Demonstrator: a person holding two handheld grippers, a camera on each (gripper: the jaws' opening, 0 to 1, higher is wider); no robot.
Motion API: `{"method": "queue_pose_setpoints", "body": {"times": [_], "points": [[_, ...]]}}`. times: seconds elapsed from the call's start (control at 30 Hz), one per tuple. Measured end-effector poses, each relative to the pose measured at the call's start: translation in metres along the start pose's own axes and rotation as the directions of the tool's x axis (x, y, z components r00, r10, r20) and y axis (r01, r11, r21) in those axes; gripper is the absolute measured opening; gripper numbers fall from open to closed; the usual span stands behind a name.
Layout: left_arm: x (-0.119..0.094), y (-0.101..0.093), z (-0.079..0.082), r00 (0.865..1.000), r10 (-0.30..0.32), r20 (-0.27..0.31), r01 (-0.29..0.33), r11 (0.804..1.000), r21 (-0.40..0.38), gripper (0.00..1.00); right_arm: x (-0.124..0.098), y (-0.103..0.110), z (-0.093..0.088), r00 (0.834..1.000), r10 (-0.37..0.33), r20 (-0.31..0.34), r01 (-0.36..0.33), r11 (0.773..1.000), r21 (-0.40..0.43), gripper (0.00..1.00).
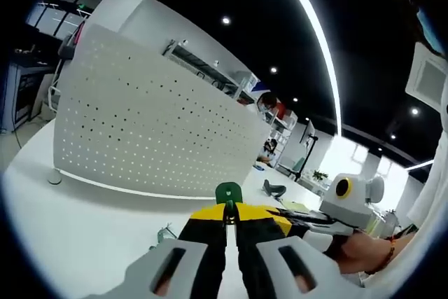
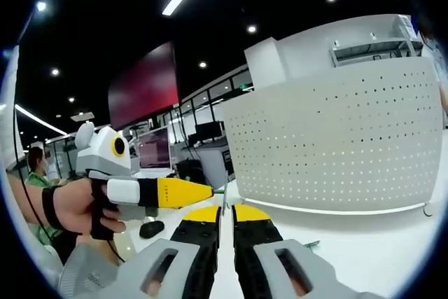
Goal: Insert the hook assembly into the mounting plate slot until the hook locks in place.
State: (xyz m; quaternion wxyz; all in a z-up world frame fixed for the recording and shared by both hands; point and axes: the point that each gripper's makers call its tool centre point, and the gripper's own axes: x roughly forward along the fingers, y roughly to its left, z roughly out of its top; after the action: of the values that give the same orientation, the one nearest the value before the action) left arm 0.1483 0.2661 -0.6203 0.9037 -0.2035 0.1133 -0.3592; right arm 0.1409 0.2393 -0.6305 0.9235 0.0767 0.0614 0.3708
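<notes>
Gripping green hook (image 1: 228, 192), left tongs (image 1: 230, 220) closed; right tongs (image 2: 225, 216) nearly closed, empty.

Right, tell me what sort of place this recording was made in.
Probably an open-plan office or lab. A white perforated panel stands on a white table, computer monitors sit on desks behind, and ceiling strip lights and spotlights run overhead.

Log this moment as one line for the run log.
left gripper: shut on green hook | right gripper: shut, nothing seen held | pegboard: upright on white table, hook not inserted
</notes>
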Motion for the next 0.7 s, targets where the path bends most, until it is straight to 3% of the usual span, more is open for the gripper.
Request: {"method": "queue_pose_setpoints", "body": {"times": [0.3, 0.4, 0.7], "points": [[0.006, 0.014, 0.017, 0.999, 0.051, 0.017, -0.052, 0.993, 0.106, 0.03, -0.007, -0.007, -0.008, 0.999, -0.010, -0.035, 0.011, 1.000, 0.016, 0.08], [0.009, 0.018, 0.031, 0.997, 0.064, 0.052, -0.070, 0.990, 0.126, 0.03, -0.011, -0.015, -0.016, 0.996, -0.040, -0.085, 0.040, 0.999, 0.001, 0.09], [0.019, 0.035, 0.046, 0.991, 0.116, 0.065, -0.126, 0.972, 0.199, 0.03, -0.022, -0.030, -0.017, 0.994, -0.080, -0.076, 0.082, 0.996, 0.031, 0.10]]}}
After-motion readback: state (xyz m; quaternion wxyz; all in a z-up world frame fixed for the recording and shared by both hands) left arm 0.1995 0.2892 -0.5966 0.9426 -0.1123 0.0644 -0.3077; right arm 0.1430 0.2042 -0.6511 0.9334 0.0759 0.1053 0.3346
